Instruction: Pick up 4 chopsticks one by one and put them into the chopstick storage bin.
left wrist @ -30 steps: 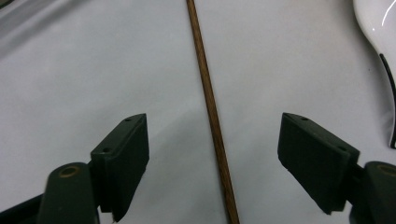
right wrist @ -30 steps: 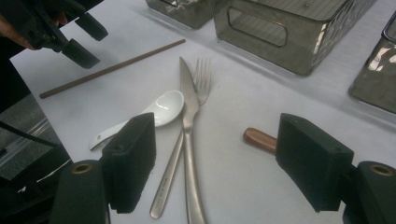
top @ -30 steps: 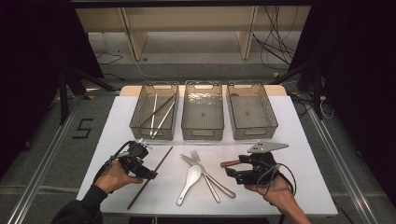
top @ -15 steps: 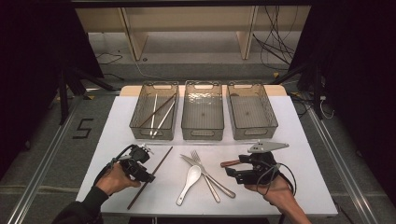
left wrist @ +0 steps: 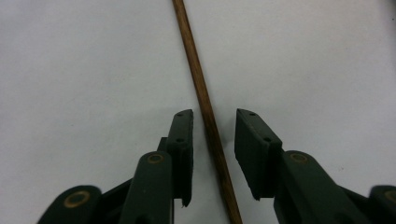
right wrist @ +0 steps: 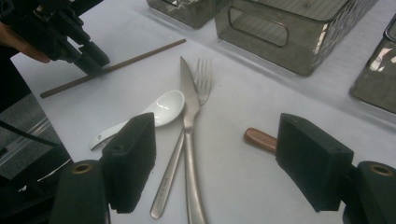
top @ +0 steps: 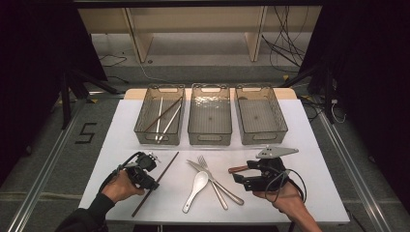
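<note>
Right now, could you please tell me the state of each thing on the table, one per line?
Left gripper: jaws just closing around the brown chopstick, pads not yet pressing.
Right gripper: open, empty.
Left bin: holds chopsticks.
Middle bin: empty.
Right bin: empty.
Spoon, fork, knife: lying overlapped.

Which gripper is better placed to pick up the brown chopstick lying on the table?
Left. The left gripper already straddles the brown chopstick, its jaws having just been closing, with gaps still showing beside the stick. The right gripper hovers open across the table, beyond the spoon.
</note>
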`<state>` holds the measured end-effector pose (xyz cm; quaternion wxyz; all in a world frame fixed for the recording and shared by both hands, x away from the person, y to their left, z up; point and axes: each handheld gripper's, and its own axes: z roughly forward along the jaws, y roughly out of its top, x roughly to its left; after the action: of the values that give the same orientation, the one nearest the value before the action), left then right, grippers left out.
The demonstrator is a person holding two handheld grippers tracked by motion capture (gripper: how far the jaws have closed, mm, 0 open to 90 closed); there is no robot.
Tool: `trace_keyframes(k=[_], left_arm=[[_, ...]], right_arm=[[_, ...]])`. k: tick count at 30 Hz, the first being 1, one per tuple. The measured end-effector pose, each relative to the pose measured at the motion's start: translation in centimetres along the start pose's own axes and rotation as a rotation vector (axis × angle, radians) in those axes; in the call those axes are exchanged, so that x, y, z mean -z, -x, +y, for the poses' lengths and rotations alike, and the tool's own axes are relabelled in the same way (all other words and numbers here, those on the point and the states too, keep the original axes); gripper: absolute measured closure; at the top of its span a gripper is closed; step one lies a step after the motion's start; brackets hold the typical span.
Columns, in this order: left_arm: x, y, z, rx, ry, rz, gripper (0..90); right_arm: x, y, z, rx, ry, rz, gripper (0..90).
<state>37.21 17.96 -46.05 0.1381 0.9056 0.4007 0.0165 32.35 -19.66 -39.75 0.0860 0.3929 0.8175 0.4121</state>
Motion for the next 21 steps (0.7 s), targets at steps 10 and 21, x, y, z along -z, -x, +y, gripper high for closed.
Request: trace_keyframes(k=[10,21], left_arm=[[-0.46,0.21,0.02,-0.025,-0.009,0.019,76.0],[-0.48,-0.1,0.01,0.002,-0.002,0.011,80.0]], right_arm=[[0.02,0.0,-0.03,-0.001,-0.003,0.001,29.8],[0.0,-0.03,-0.03,0.0,-0.006,0.0,29.8]])
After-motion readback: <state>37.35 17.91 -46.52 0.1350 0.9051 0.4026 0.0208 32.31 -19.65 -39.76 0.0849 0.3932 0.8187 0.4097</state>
